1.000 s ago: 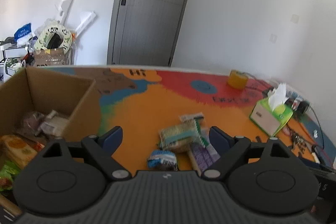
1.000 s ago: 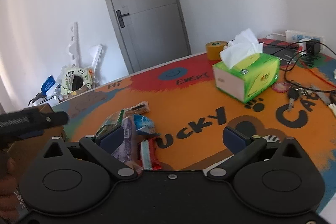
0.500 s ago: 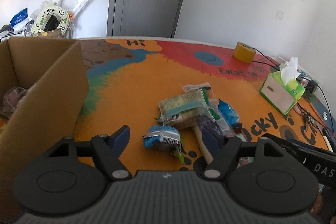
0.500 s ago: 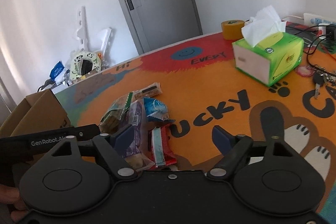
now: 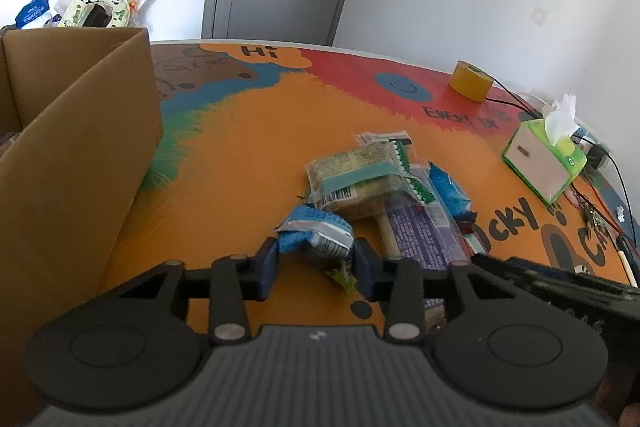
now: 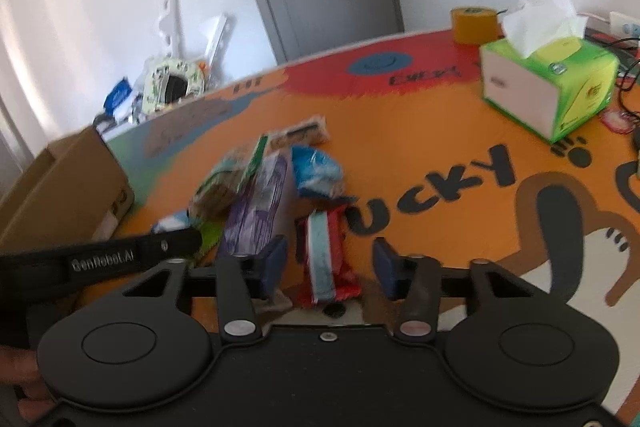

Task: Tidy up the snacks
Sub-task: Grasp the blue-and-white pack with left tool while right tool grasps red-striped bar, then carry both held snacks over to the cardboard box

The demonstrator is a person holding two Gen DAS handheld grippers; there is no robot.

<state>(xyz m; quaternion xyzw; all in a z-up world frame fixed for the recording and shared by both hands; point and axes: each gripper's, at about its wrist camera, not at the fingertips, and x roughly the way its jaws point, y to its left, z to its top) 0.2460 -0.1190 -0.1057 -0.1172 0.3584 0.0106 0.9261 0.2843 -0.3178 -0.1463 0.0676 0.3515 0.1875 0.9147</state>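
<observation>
**Two hand-held grippers close in on the snack pile**

Both have dropped lower and nearer over the last second, and their jaws have narrowed. The left hand-held gripper [image 5: 315, 263] now brackets the small blue-and-white packet [image 5: 314, 233], its pads just beside or touching the wrapper's ends; whether it is truly clamped I cannot tell. The right hand-held gripper [image 6: 330, 269] straddles the red-and-blue bar [image 6: 326, 261] with gaps on both sides, so it is open around it, not yet gripping. I judge that two pickups are about to begin, with the cardboard box [image 5: 80, 147] at the left the likely destination.

The blue packet lies crosswise on the orange surface [image 5: 240, 167], long axis running between the left pads. The red bar lies lengthwise, pointing away from the right camera, parallel to the fingers, at the near edge of the snack pile [image 5: 372, 179].
</observation>
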